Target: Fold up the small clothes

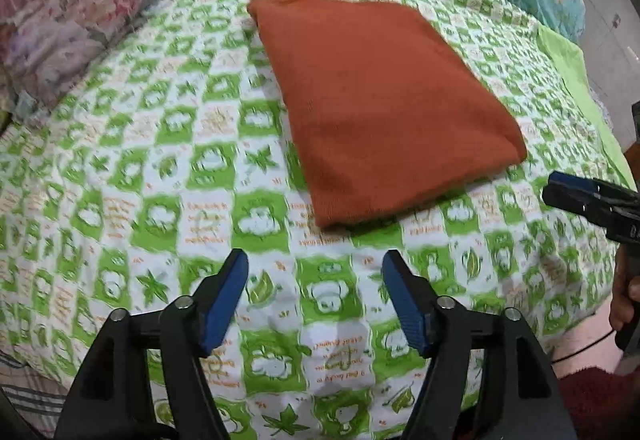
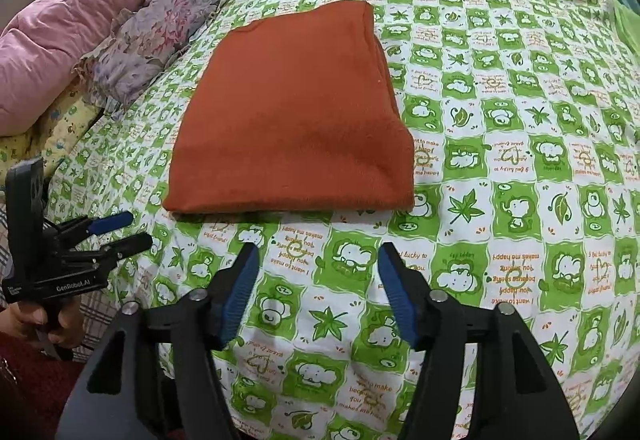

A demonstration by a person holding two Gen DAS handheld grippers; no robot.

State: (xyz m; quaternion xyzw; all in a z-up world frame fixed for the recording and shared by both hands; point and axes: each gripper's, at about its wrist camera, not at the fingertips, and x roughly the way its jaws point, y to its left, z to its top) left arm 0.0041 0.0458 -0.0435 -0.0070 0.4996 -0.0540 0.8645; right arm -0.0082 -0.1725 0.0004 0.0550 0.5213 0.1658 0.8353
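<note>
Both grippers, the left gripper (image 1: 316,304) and the right gripper (image 2: 318,292), stand with jaws apart and nothing between them, short of the orange garment (image 1: 376,108). It lies ahead of both, clear of their tips, on the green-checked bedsheet (image 2: 500,168); neither hand looks clearly nearer. Folded into a neat, thick rectangle, its long axis runs away from the tools.

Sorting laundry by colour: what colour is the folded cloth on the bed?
The cloth is plain rust orange, clearest in the right wrist view.
</note>
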